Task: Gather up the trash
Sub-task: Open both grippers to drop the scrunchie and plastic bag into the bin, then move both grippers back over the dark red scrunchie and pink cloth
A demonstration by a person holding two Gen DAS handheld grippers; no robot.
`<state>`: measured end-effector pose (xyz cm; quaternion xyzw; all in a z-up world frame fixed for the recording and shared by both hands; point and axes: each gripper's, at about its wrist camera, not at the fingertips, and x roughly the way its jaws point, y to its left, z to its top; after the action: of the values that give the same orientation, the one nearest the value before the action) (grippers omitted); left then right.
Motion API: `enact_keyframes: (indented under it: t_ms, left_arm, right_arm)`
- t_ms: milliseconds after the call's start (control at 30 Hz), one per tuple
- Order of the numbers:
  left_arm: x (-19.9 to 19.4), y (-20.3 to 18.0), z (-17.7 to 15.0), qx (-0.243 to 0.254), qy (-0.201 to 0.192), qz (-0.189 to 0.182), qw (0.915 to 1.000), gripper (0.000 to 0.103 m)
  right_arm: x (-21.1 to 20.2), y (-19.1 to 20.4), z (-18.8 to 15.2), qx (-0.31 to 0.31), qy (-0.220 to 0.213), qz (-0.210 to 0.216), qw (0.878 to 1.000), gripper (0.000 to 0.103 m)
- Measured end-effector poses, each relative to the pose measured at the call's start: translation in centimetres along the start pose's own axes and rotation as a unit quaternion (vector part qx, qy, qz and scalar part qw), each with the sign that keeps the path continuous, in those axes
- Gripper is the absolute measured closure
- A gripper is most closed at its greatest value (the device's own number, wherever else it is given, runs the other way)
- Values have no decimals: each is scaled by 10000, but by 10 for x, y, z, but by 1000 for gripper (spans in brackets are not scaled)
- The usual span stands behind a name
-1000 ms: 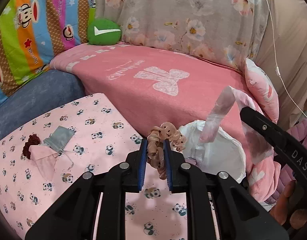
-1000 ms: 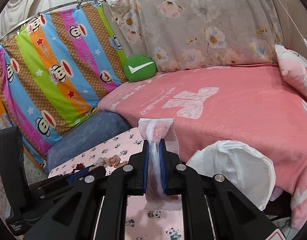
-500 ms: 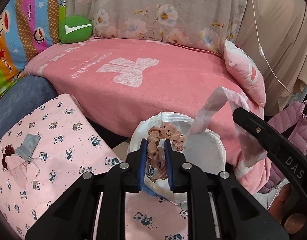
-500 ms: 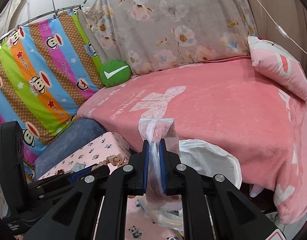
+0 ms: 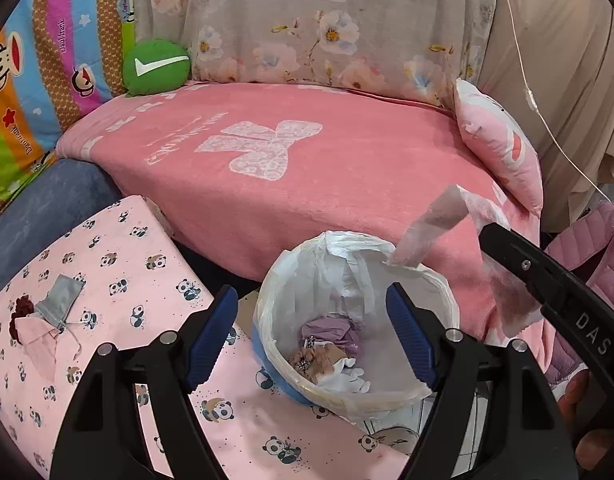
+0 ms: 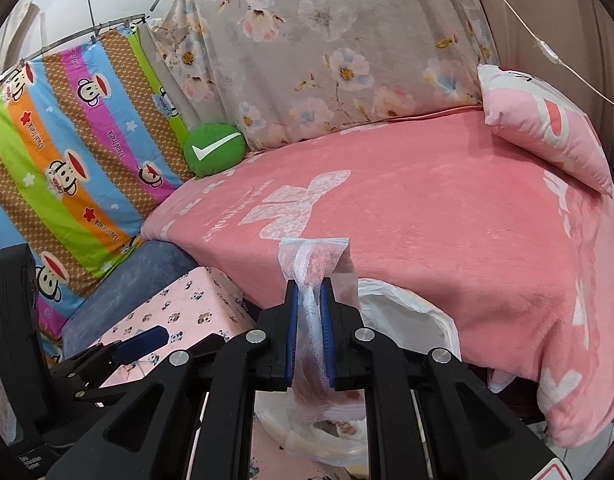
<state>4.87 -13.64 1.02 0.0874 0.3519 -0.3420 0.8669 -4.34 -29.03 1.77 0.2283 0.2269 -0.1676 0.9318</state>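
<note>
A small bin lined with a white bag (image 5: 403, 396) stands between the panda-print surface and the pink bed. Inside lie crumpled purple, brown and white scraps (image 5: 331, 354). My left gripper (image 5: 311, 336) is open and empty, its jaws spread above the bin's mouth. My right gripper (image 6: 309, 332) is shut on a clear zip bag (image 6: 313, 258) with pinkish stains, held just above the bin's rim (image 6: 407, 304). The same bag shows at the right of the left wrist view (image 5: 439, 224).
On the panda-print surface (image 5: 119, 276) at the left lie a grey pouch (image 5: 65, 298), a pink cloth (image 5: 39, 338) and a dark red item (image 5: 19, 314). A pink pillow (image 5: 499, 144) and a green cushion (image 5: 157, 66) sit on the bed.
My left gripper moved over the bin, opened and dropped the curly beige piece into it. My right gripper keeps its hold on the clear bag beside the bin.
</note>
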Motion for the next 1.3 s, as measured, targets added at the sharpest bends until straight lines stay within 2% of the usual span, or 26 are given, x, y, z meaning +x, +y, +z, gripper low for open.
enact_keyframes:
  t_ms: [67,200,667,1000,1300]
  left_arm:
    - [-1,4,0,-55,-12,28,10000,30]
    - [-5,12,-2,-149,-39,95,9998,29]
    - [-21,46,-12,-496,-146,282,9983,28]
    - [-38,86,-27,-851,-232,552,9946,28]
    - [-48,135,-43,-1256,-216,870,9880,27]
  right_arm:
    - [2,1,0,-2,-13,-28,10000,83]
    - [3,2,-1,-19,-19,-44,10000,71]
    - [5,29,-8,-272,110,124,9995,70]
    - [10,74,-25,-661,278,352,9968,63]
    - [21,119,-43,-941,466,563,9929,63]
